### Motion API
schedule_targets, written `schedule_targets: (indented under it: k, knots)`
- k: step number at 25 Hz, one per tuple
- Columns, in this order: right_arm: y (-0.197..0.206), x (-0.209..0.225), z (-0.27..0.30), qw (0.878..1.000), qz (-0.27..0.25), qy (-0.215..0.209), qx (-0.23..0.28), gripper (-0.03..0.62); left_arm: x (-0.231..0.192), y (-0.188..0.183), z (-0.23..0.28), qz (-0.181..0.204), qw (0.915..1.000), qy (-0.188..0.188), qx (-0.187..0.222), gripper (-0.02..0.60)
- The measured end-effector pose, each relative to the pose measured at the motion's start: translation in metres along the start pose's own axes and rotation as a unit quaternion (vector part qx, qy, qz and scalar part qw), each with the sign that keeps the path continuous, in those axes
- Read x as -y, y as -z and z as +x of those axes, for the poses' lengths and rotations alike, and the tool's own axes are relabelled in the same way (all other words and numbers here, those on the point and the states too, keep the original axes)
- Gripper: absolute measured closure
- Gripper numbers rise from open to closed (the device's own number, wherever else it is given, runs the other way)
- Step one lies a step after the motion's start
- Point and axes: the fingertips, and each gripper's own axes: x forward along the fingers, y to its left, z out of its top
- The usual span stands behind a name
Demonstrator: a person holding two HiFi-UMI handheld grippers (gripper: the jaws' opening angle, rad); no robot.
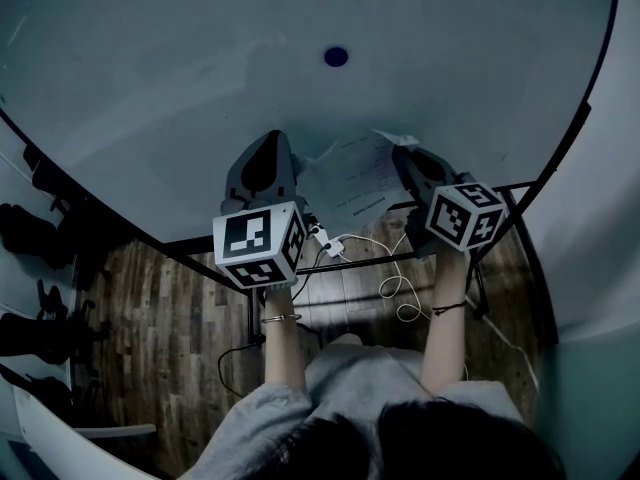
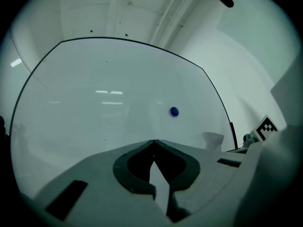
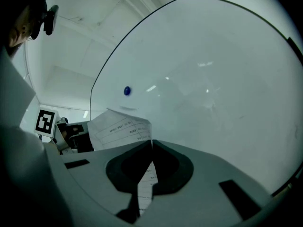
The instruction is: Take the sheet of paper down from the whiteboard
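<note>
The magnet (image 1: 336, 56) sits alone on the whiteboard (image 1: 180, 88), a small blue dot with nothing under it. The sheet (image 1: 355, 178) hangs below the magnet and well apart from it, down by the board's lower edge. It is curled and printed with lines of text too small to read. Whether any part of it touches the board cannot be told. The left gripper (image 2: 152, 142) is below the magnet and to its left in the head view. Its jaws are pressed together on the sheet's left edge, and its own view shows a thin white strip of paper pinched between the tips. The right gripper (image 3: 151, 142) is below the magnet and to its right, with its jaws likewise closed on the sheet. There the printed paper runs down through the gap and fans out to the left above the jaws. So both grippers clamp the one sheet, one at each side, with the magnet above and between them. Each points toward the board — roughly level. Far below the magnet, past the board's edge, lie a wood floor (image 1: 180, 298) and some loose white cables (image 1: 400, 288).
</note>
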Motion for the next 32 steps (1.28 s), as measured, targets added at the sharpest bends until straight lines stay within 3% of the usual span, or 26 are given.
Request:
schedule_targets:
  k: [7,18,32]
  knots:
    - [0.001,-0.005,-0.003,1.0,-0.009,-0.003,0.002,0.593,-0.01,0.028,-0.012,-0.023,0.9992,-0.003,-0.033,0.575]
    - [-0.001,-0.01,-0.005,1.0,-0.014,-0.006,0.004,0.594,-0.008,0.045,-0.015,-0.02,0.998,0.004,-0.059,0.575]
    - [-0.015,-0.012,-0.009,0.999,-0.023,-0.008,0.027,0.592,-0.016,0.054,-0.027,-0.039,0.9974,-0.001,-0.061,0.575]
